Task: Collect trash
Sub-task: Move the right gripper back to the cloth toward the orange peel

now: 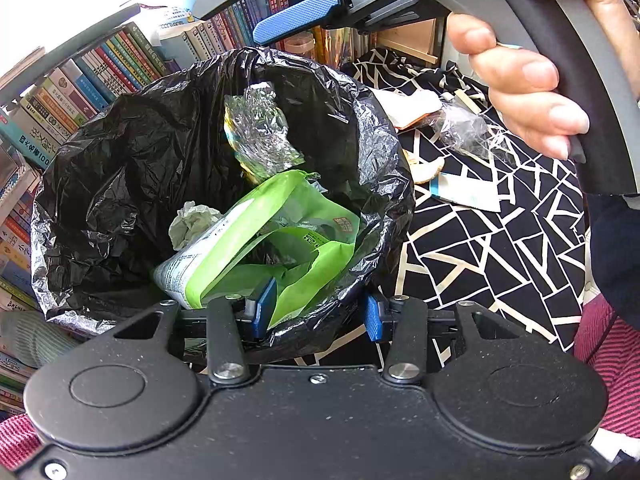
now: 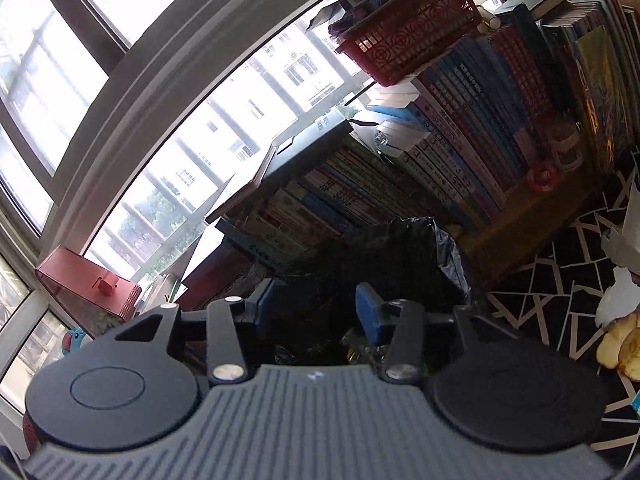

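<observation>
Where black liner (image 1: 160, 184) gapes, crumpled green wrapper (image 1: 280, 240), foil (image 1: 260, 132)

The trash bag (image 1: 120, 184) is glossy black, and inside it at 5 o'clock lies a bright green wrapper (image 1: 288, 240) with white print, with a silver foil packet (image 1: 260, 132) above it at 12 o'clock. The cloth (image 1: 480, 248) at 3 o'clock is black with a cream pattern of broken lines. The basket (image 2: 412, 36) on the many-coloured books (image 2: 460, 152) is red with round ornaments, and the left gripper (image 1: 320, 312) has blue ribbed pads.
</observation>
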Tool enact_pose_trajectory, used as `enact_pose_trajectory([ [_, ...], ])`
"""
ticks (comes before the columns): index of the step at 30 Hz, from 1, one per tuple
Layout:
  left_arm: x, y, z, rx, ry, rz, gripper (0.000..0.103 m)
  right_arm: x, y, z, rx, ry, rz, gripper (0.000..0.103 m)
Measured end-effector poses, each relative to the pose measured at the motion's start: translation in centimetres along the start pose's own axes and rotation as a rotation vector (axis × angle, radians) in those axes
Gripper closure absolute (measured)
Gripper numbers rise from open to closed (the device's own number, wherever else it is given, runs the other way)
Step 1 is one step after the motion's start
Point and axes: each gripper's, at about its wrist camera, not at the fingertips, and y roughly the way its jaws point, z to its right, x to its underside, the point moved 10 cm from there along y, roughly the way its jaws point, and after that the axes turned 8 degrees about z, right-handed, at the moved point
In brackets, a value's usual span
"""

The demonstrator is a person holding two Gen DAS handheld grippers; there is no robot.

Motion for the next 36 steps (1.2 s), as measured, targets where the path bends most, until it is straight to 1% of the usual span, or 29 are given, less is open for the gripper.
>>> enact_pose_trajectory([
  [2, 0.0, 0.0, 0.0, 0.0, 0.0, 0.0, 0.06, 0.0, 0.0, 0.0, 0.001, -0.006, 0.0, 0.038],
  [14, 0.0, 0.0, 0.0, 0.0, 0.0, 0.0, 0.06, -0.9, -0.5, 0.9, 0.041, -0.015, 0.027, 0.029],
  [18, 0.0, 0.0, 0.0, 0.0, 0.0, 0.0, 0.06, -1.3, -0.9, 1.5, 0.079, -0.033, 0.044, 0.027],
  [22, 0.0, 0.0, 0.0, -0.001, 0.001, 0.001, 0.06, -2.1, -1.4, 2.7, 0.131, -0.025, 0.069, 0.021],
  [26, 0.0, 0.0, 0.0, -0.001, 0.0, 0.0, 0.06, -3.3, -2.3, 5.0, 0.219, -0.001, 0.102, 0.015],
  [29, 0.0, 0.0, 0.1, 0.0, 0.001, 0.0, 0.06, -4.0, -3.0, 7.4, 0.313, 0.023, 0.114, 0.013],
  [31, 0.0, 0.0, 0.1, -0.001, 0.001, 0.0, 0.06, -4.4, -3.8, 9.8, 0.391, 0.065, 0.119, 0.011],
  [33, 0.0, 0.0, 0.1, -0.001, 0.0, 0.0, 0.06, -4.4, -4.5, 12.3, 0.469, 0.107, 0.107, 0.008],
  [36, 0.0, 0.0, 0.1, -0.001, 0.001, 0.0, 0.06, -3.5, -5.1, 16.1, 0.588, 0.162, 0.046, 0.004],
])
